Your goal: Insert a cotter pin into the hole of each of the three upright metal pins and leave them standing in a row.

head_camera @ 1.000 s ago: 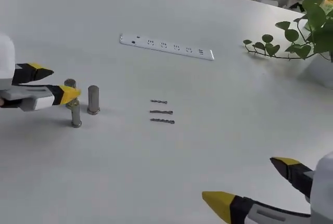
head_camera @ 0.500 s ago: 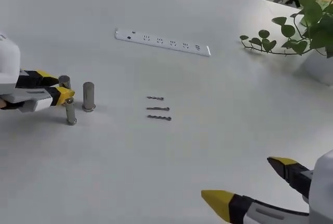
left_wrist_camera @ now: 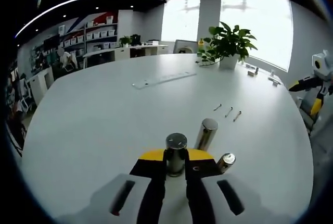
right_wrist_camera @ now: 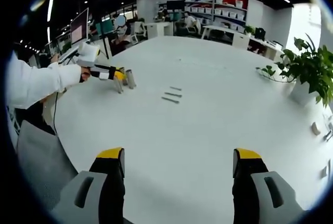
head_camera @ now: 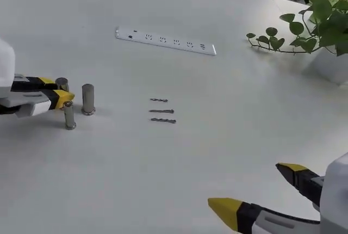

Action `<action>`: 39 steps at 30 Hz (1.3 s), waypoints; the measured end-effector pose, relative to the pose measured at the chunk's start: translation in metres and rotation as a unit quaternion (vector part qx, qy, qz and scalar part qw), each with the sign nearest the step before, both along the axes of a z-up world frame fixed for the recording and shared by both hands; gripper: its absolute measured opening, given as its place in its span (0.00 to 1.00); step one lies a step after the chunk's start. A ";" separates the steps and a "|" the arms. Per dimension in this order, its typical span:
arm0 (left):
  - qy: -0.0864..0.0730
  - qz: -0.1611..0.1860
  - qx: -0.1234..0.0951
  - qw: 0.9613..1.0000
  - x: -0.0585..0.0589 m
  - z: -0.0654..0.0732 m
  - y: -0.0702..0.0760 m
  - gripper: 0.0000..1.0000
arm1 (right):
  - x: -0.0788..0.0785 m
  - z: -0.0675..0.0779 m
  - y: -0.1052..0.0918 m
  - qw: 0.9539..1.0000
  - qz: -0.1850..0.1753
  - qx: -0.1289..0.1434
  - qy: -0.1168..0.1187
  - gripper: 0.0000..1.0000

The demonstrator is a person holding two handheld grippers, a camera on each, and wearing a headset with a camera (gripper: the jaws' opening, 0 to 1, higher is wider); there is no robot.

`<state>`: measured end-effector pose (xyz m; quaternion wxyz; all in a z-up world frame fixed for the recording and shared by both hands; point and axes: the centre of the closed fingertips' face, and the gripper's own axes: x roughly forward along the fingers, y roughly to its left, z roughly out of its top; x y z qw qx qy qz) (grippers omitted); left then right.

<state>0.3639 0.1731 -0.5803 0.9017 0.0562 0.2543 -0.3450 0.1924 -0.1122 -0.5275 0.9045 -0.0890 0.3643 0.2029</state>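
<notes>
We hold our right claw (head_camera: 255, 190) spread wide over the near edge of the worktop (head_camera: 179, 174). Toward the left edge, our left claw (head_camera: 57, 88) pinches one upright metal pin (left_wrist_camera: 176, 151). Two more metal pins (head_camera: 87, 99) stand just beside it. Three cotter pins (head_camera: 162, 111) lie in the middle, well apart from them. A power strip (head_camera: 166, 41) lies closer to the far edge.

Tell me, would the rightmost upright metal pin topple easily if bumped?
Probably: the pin is tall and narrow, on only a small flared foot. It looks like solid, shiny metal, so likely heavy for its size and slick. Once toppled, its round body would probably roll.
</notes>
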 end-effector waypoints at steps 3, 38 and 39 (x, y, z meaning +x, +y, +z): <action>-0.005 0.005 0.010 1.000 -0.001 0.000 0.001 0.10 | 0.000 0.000 0.001 1.000 0.002 0.000 0.000 0.83; -0.101 0.008 -0.041 0.994 -0.065 0.140 0.016 0.09 | -0.006 0.023 0.027 0.998 0.021 0.030 -0.057 0.83; -0.102 0.003 -0.038 0.994 -0.068 0.141 0.012 0.09 | -0.007 0.024 0.028 0.997 0.021 0.032 -0.059 0.83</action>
